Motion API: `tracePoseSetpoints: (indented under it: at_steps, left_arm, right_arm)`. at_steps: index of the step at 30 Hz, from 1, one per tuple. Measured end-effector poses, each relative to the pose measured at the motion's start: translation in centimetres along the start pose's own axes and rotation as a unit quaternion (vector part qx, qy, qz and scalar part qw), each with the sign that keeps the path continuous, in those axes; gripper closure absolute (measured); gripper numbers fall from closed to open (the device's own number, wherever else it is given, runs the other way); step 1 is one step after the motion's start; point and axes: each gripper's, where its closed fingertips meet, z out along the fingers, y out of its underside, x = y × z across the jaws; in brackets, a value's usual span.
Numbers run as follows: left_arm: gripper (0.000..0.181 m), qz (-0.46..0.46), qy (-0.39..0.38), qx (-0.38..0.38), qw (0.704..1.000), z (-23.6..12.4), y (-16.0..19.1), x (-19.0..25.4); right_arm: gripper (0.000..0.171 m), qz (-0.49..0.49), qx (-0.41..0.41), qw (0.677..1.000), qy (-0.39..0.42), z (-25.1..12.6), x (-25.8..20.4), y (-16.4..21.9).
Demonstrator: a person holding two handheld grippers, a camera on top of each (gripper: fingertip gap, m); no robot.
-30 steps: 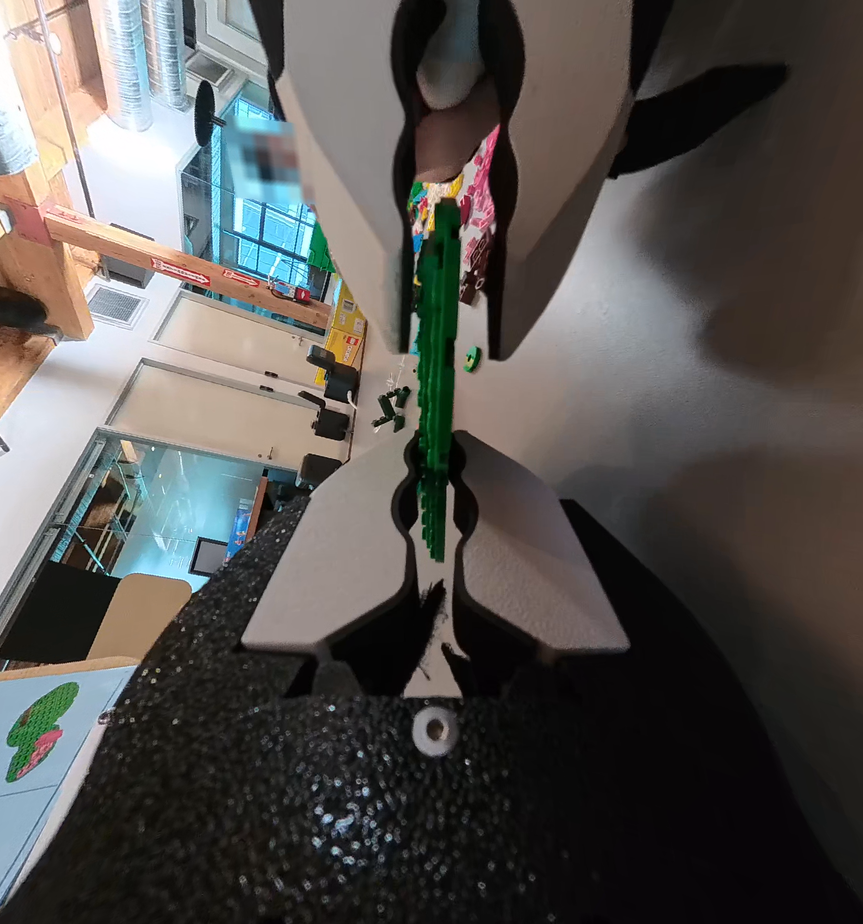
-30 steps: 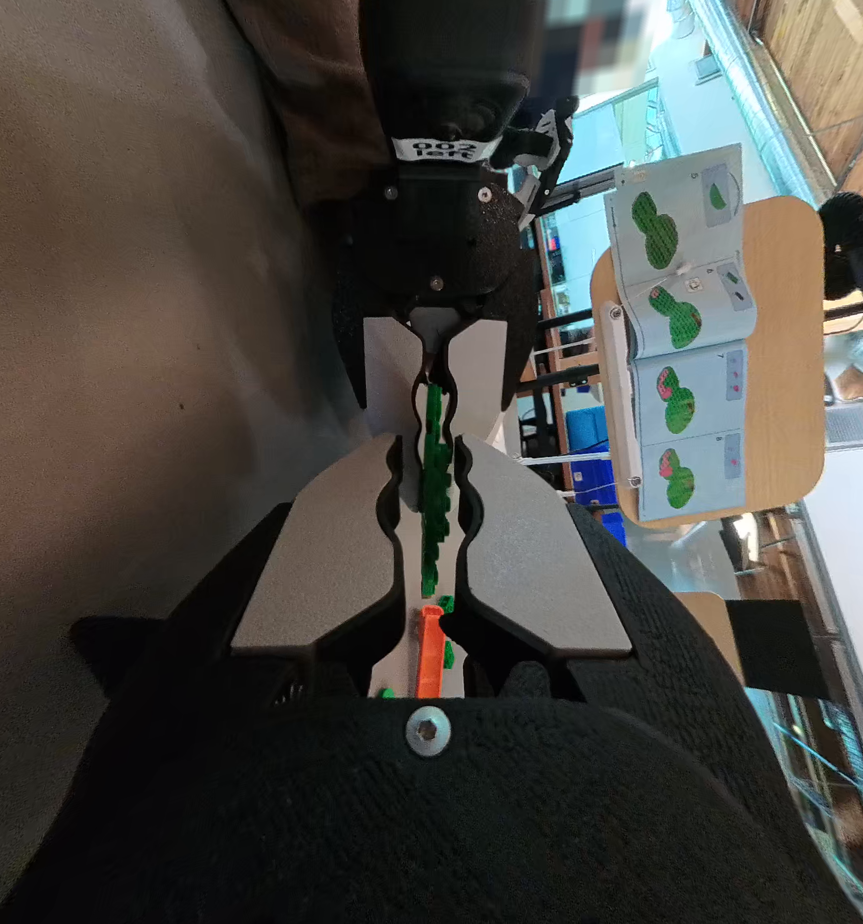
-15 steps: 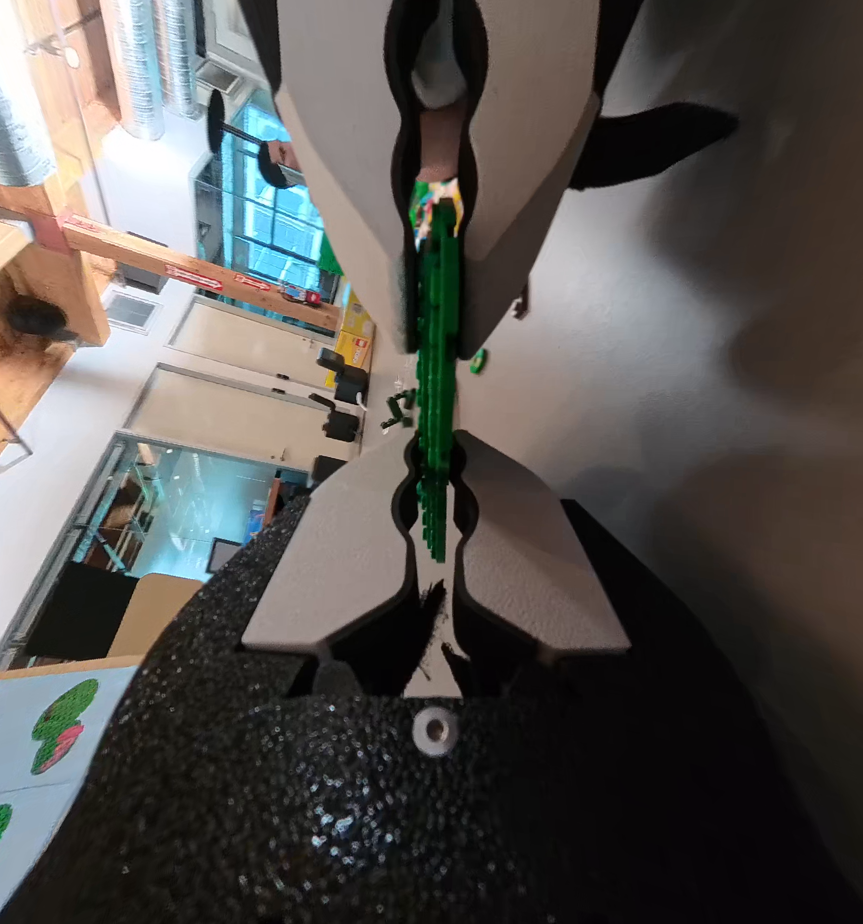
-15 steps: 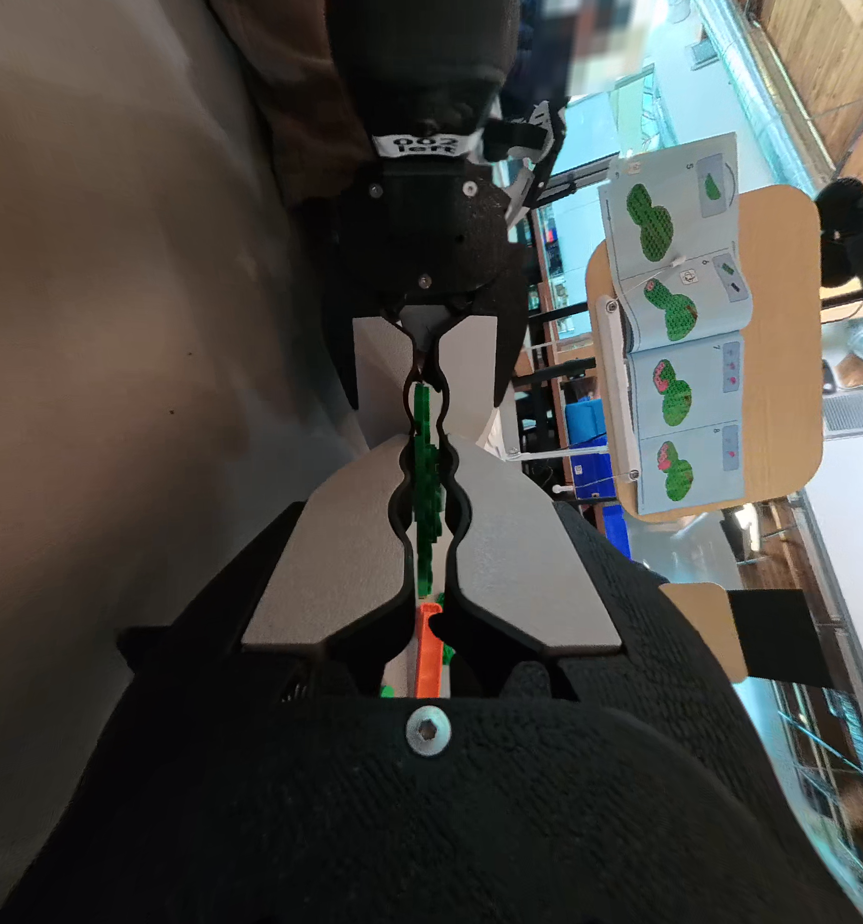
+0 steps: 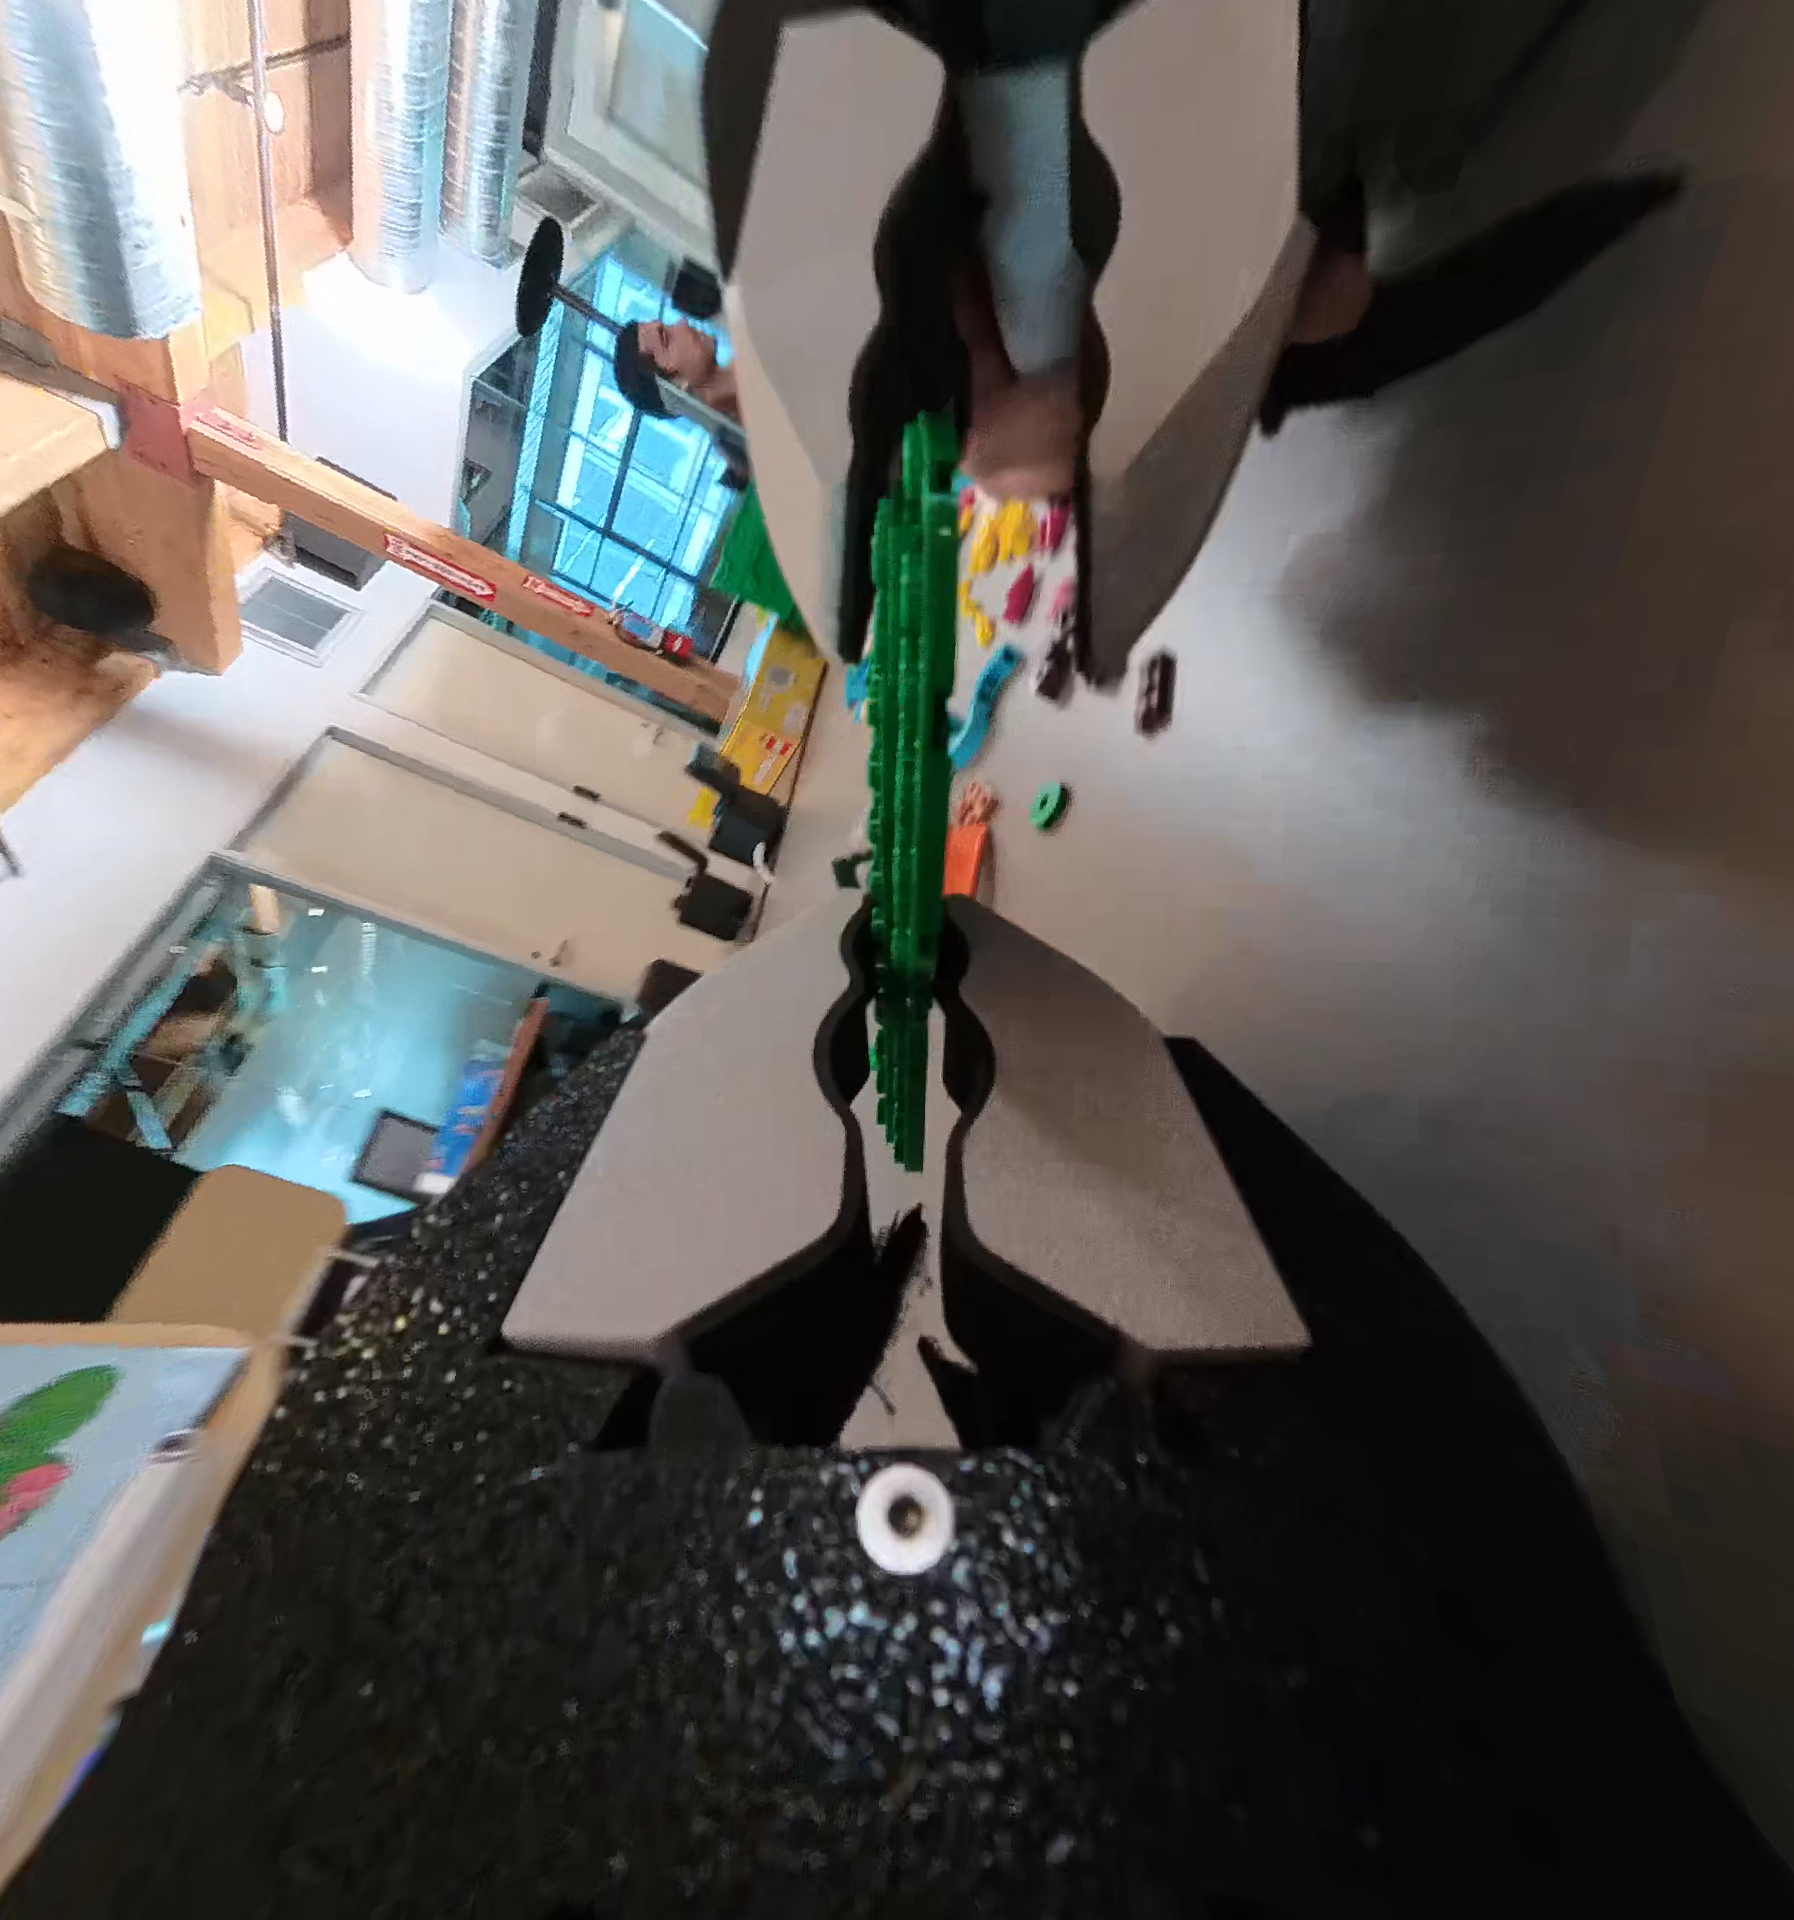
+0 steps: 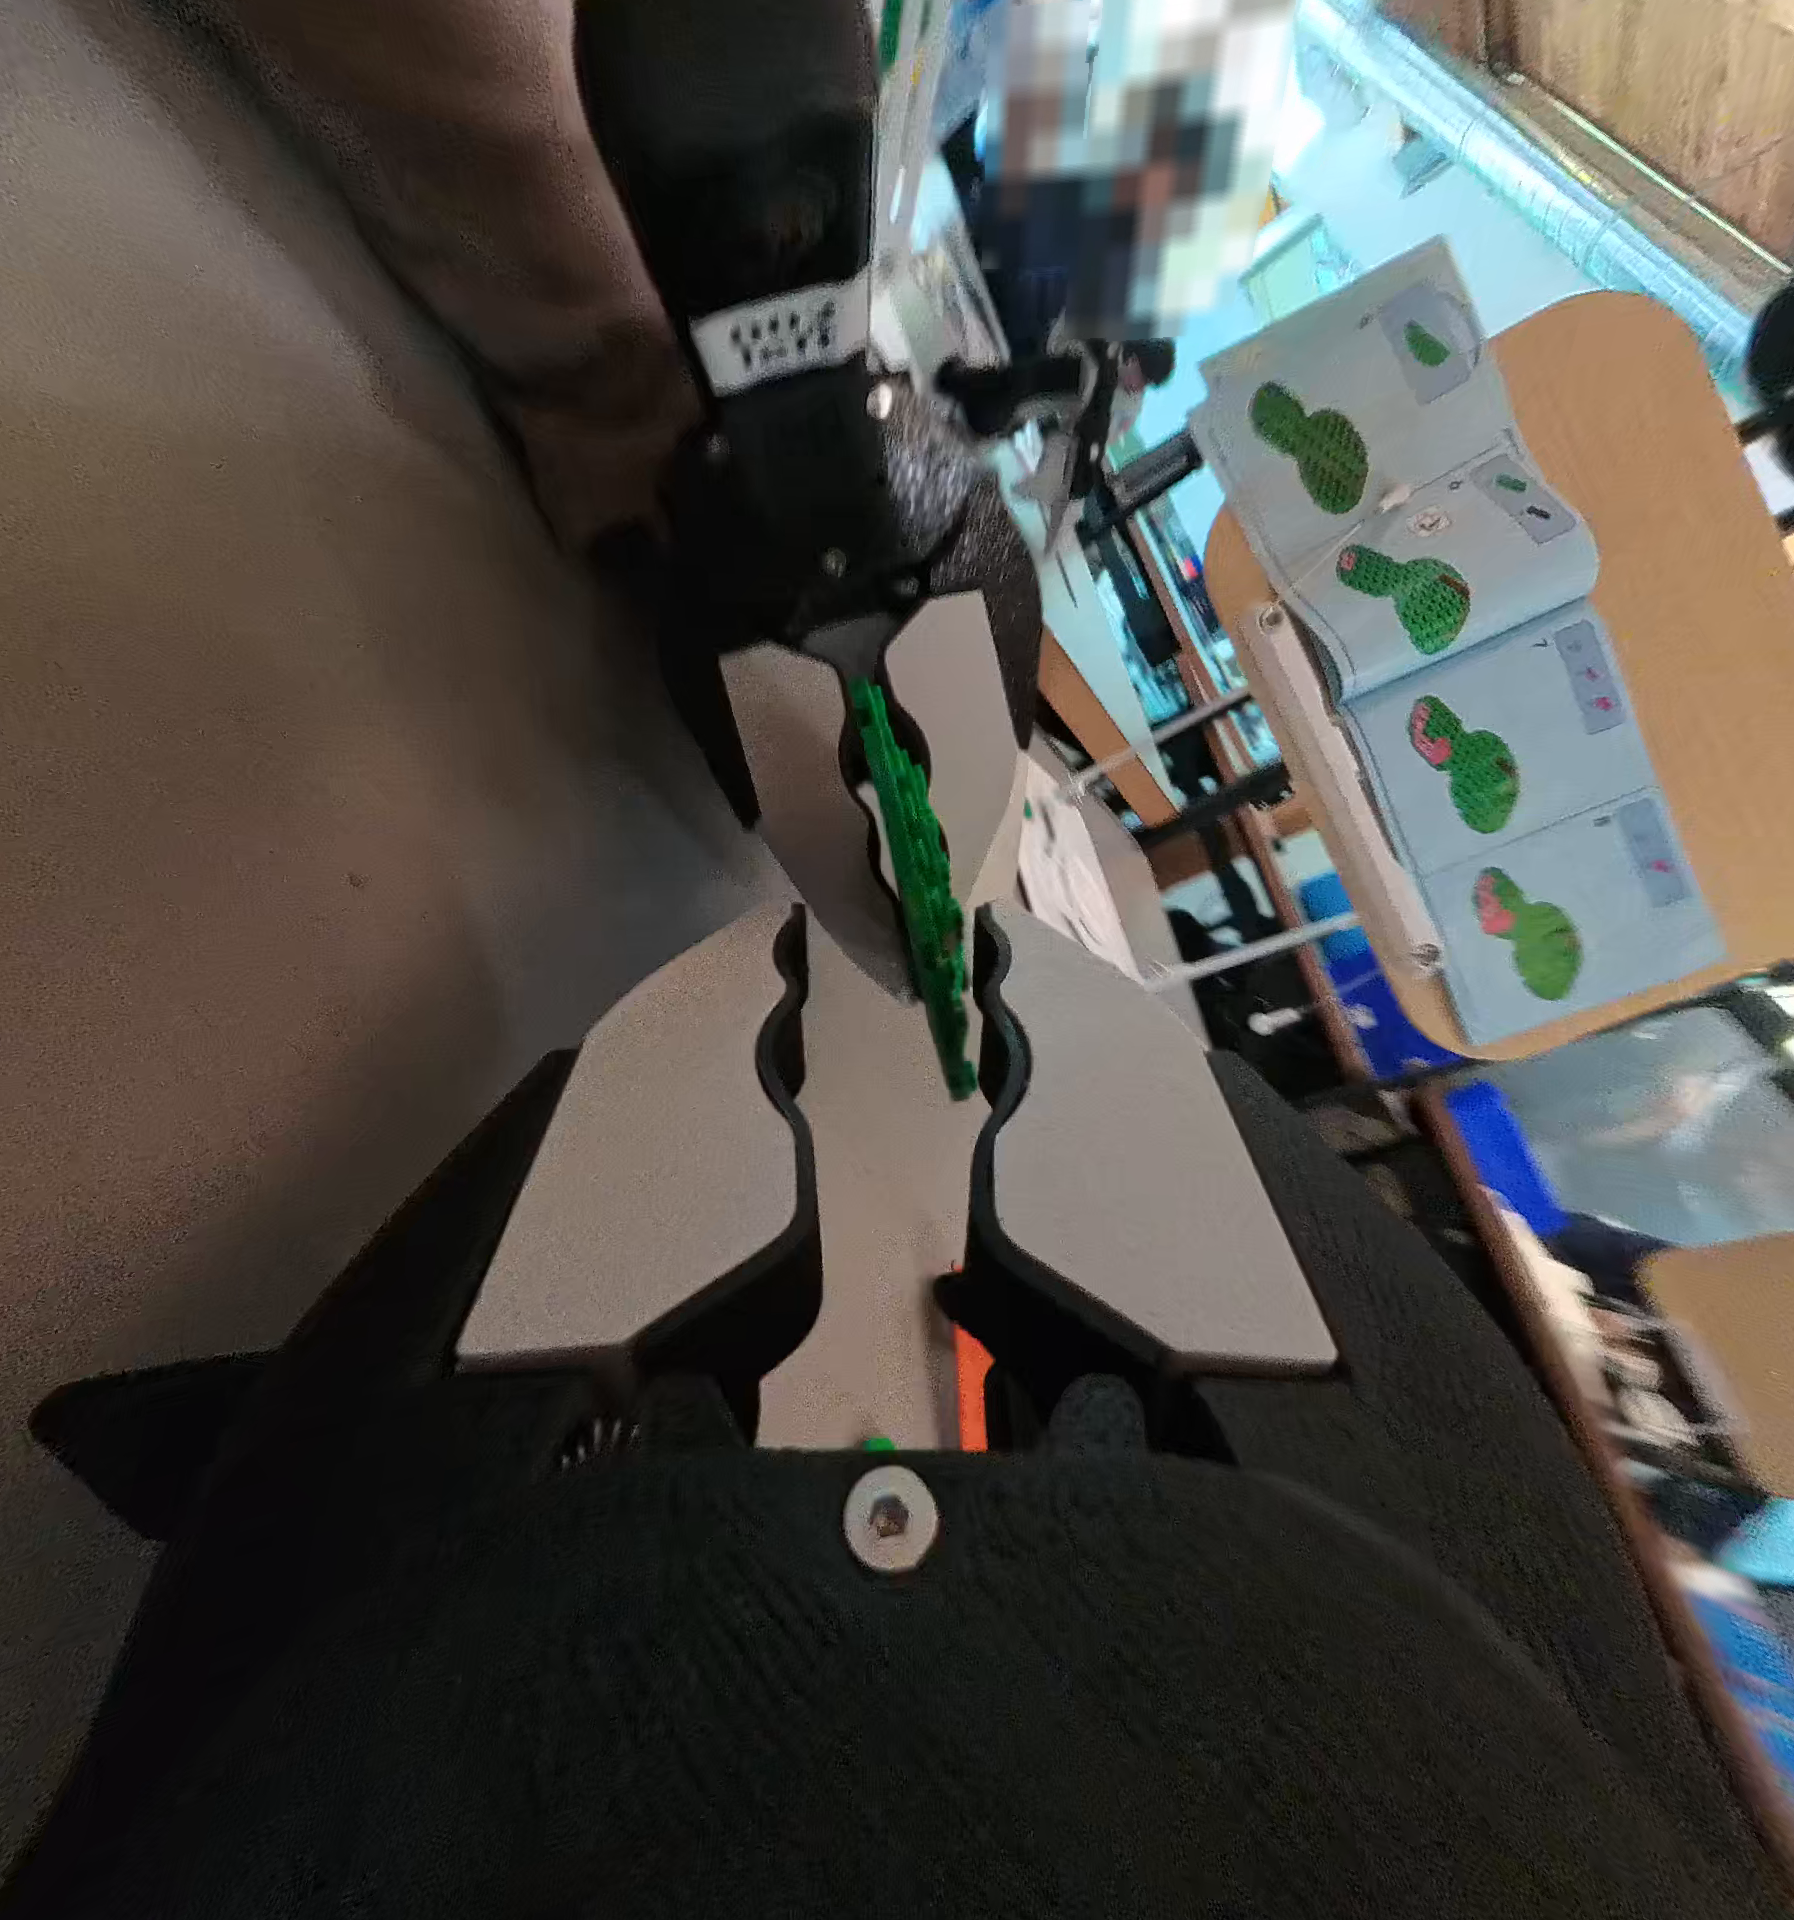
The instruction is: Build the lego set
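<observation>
A green Lego plate [image 5: 908, 727] is held on edge above the grey table [image 5: 1392, 831]. My left gripper [image 5: 903, 914] is shut on its near end. My right gripper [image 5: 966, 665] faces it from the far side with its jaws apart around the plate's other end. In the right wrist view my right gripper [image 6: 888, 920] is open, and the plate [image 6: 914, 852] leans close to its right finger [image 6: 1080, 1091] with a clear gap on the left. The left gripper [image 6: 934, 894] grips the plate's far end there.
Loose yellow and pink pieces [image 5: 1018, 540], a teal piece [image 5: 981, 696], a green round piece [image 5: 1049, 805] and an orange tool [image 5: 966, 862] lie on the table behind the plate. An open instruction booklet [image 6: 1464, 675] stands on a wooden board at the right.
My right gripper has opened and let go of the green plate. My left gripper still holds it. Both views have swung a little, and the loose pieces now show.
</observation>
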Motion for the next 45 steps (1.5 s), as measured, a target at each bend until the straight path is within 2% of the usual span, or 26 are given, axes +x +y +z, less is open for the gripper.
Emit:
tracePoseSetpoints:
  at_steps: [3, 5, 11, 17, 35, 40, 42, 45]
  left_arm:
    - [0.172, -0.085, 0.027, 0.038, 0.995, -0.1, -1.3, 0.0]
    - [0.172, -0.108, 0.041, 0.046, 0.992, 0.1, -2.1, 0.2]
    - [0.172, -0.136, 0.076, 0.070, 0.985, 0.4, -4.7, 1.1]
    - [0.172, -0.140, 0.099, 0.081, 0.982, 0.5, -5.7, 2.1]
    - [0.172, -0.143, 0.117, 0.083, 0.979, 0.5, -5.4, 2.8]
    - [0.172, -0.143, 0.104, 0.086, 0.980, 0.5, -5.2, 2.5]
    - [0.173, -0.137, 0.083, 0.073, 0.984, 0.6, -4.4, 2.0]
    - [0.173, -0.114, 0.010, 0.038, 0.993, 0.7, -2.7, 0.0]
  right_arm:
    - [0.142, 0.103, 0.092, 0.990, -0.025, -0.8, 0.7, -2.4]
    - [0.141, 0.131, 0.123, 0.983, -0.032, -1.1, 1.0, -3.2]
    - [0.142, 0.114, 0.136, 0.983, -0.044, -1.0, 0.4, -3.6]
    - [0.163, 0.091, 0.146, 0.984, -0.043, -0.8, -0.3, -4.0]
    - [0.164, 0.093, 0.119, 0.986, -0.070, -0.4, -1.0, -3.5]
    - [0.163, 0.078, 0.127, 0.988, -0.048, -0.5, -0.7, -3.8]
    - [0.142, 0.060, 0.144, 0.987, -0.024, -0.7, -0.3, -4.3]
    - [0.130, 0.040, 0.132, 0.990, 0.007, -0.9, 0.6, -4.0]
